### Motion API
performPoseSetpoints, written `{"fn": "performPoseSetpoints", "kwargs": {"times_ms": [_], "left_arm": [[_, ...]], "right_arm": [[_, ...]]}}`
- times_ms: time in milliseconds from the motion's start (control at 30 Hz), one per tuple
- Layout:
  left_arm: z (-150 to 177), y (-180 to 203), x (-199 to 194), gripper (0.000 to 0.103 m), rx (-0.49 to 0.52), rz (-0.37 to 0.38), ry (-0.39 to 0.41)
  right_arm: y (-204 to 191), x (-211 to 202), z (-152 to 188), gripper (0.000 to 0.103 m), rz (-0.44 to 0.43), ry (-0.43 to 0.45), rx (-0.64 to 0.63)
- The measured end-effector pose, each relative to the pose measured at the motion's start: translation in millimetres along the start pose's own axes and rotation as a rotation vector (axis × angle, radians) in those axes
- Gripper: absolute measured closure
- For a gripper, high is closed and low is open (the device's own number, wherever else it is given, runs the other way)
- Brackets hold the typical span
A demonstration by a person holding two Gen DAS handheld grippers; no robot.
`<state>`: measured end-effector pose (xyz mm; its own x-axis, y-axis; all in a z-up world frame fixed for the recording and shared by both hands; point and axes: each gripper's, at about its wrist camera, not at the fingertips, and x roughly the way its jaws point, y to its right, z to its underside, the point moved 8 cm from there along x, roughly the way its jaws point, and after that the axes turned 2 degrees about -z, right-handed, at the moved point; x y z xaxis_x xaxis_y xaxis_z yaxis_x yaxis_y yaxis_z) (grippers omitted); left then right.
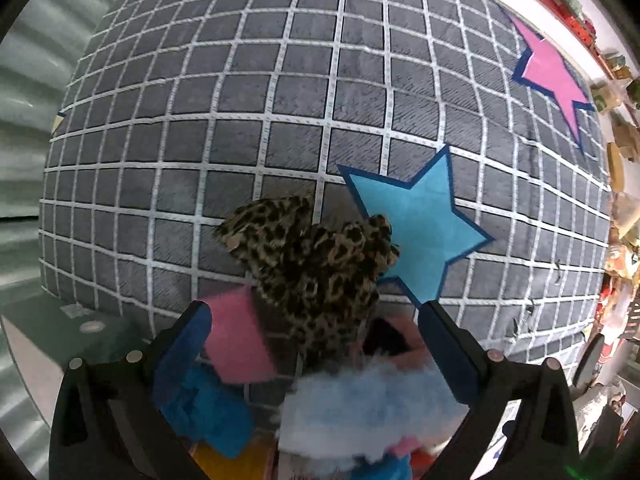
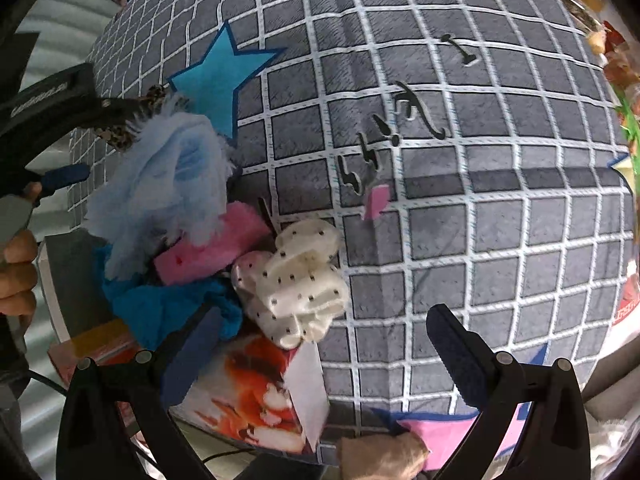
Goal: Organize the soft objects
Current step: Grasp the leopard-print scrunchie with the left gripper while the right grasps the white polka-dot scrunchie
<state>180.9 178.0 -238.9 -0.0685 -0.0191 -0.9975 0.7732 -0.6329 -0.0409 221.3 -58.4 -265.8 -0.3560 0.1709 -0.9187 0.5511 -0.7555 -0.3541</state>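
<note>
A heap of soft things lies at the near edge of a grey grid rug (image 1: 248,128). In the left wrist view a leopard-print piece (image 1: 312,264) sits just ahead of my open left gripper (image 1: 320,340), partly between its fingers. Below it are a pale blue fluffy piece (image 1: 360,412), a pink one (image 1: 236,336) and a blue cloth (image 1: 208,412). The right wrist view shows my right gripper (image 2: 324,352) open, with a white dotted piece (image 2: 300,280) just ahead of its left finger. The left gripper (image 2: 100,140) hangs over the fluffy piece (image 2: 168,184).
The rug carries a blue star (image 1: 424,228) and a pink star (image 1: 556,76). A box with an orange picture (image 2: 248,400) lies under the heap. A tan soft piece (image 2: 380,456) is at the rug's near edge. A person's hand (image 2: 16,272) holds the left gripper. Clutter lines the right wall.
</note>
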Motion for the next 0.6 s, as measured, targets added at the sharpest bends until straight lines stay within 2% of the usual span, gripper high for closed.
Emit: {"fn": "performPoseSetpoints", "kwargs": {"times_ms": [167, 200, 300, 333, 367, 400, 433, 467, 500, 533, 600], "left_arm": [[-1.5, 4.2, 23.2, 0.0, 0.003, -0.018, -0.015], [-4.0, 3.9, 28.1, 0.002, 0.01, -0.038, 0.0], [-5.1, 5.7, 36.3, 0.01, 0.01, -0.036, -0.018], [-4.4, 3.6, 37.7, 0.011, 0.013, -0.053, -0.009], [-4.9, 4.2, 37.9, 0.019, 0.02, -0.057, -0.001], [-4.8, 4.2, 38.0, 0.026, 0.031, -0.061, -0.001], [-4.9, 5.8, 39.2, 0.028, 0.037, -0.069, -0.005], [-5.8, 5.7, 40.0, 0.036, 0.038, -0.069, -0.006], [-7.1, 8.0, 40.1, 0.049, 0.038, -0.056, -0.007], [-8.4, 10.6, 38.3, 0.055, 0.036, -0.037, -0.019], [-11.5, 15.3, 30.2, 0.062, 0.028, -0.011, -0.027]], "right_arm": [[-10.3, 22.8, -10.3, 0.0, 0.004, -0.017, -0.042], [-12.8, 28.6, -11.4, 0.0, 0.008, -0.024, -0.057], [-15.7, 41.9, -15.3, 0.001, 0.027, -0.032, -0.083], [-16.3, 44.5, -16.4, 0.012, 0.03, -0.029, -0.086], [-19.0, 48.3, -18.4, 0.029, 0.026, -0.025, -0.088], [-19.5, 51.1, -19.2, 0.035, 0.014, -0.034, -0.089], [-23.0, 55.2, -17.9, 0.044, 0.007, -0.042, -0.086], [-21.7, 56.3, -17.1, 0.054, 0.003, -0.045, -0.084], [-20.5, 57.1, -18.3, 0.059, -0.004, -0.045, -0.084], [-17.9, 56.8, -20.7, 0.067, -0.01, -0.038, -0.084], [-11.1, 52.6, -25.4, 0.07, -0.017, -0.021, -0.082]]}}
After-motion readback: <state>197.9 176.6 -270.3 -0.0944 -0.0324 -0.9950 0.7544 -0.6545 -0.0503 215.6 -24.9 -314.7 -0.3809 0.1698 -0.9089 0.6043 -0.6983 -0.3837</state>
